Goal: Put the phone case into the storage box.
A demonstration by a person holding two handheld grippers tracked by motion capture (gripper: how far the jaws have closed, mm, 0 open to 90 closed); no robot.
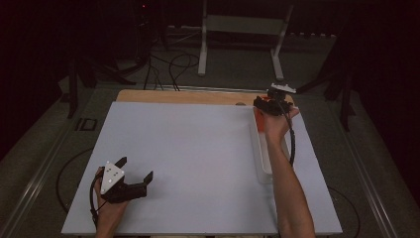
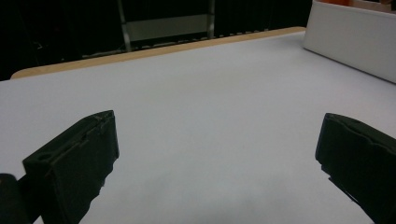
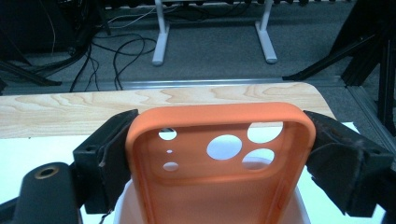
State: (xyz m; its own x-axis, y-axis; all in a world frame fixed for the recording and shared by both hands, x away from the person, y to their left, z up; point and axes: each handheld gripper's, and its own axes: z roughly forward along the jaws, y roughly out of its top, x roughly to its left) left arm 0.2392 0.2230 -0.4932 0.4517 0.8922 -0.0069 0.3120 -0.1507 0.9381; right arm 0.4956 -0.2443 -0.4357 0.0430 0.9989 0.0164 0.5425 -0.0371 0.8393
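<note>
A: What did the right hand-held gripper (image 3: 219, 154) hold?

B: An orange phone case (image 3: 219, 158). Its jaws pinched the case by its two long edges, one jaw on each side. The inside of the case faced the gripper's camera, with the round camera cut-outs showing through it.

A: Where was the case in the scene?

B: At the far right of the tabletop (image 1: 188, 148), over the far end of a long white tray (image 1: 261, 159) that lay along the right side. In the high view the right hand-held gripper (image 1: 270, 105) sat just short of the wooden strip (image 1: 183, 96) at the far edge.

A: And the left hand-held gripper (image 1: 134, 169)?

B: It rested at the near left, well apart from the tray. Its jaws stood spread wide, with bare white tabletop between them.
</note>
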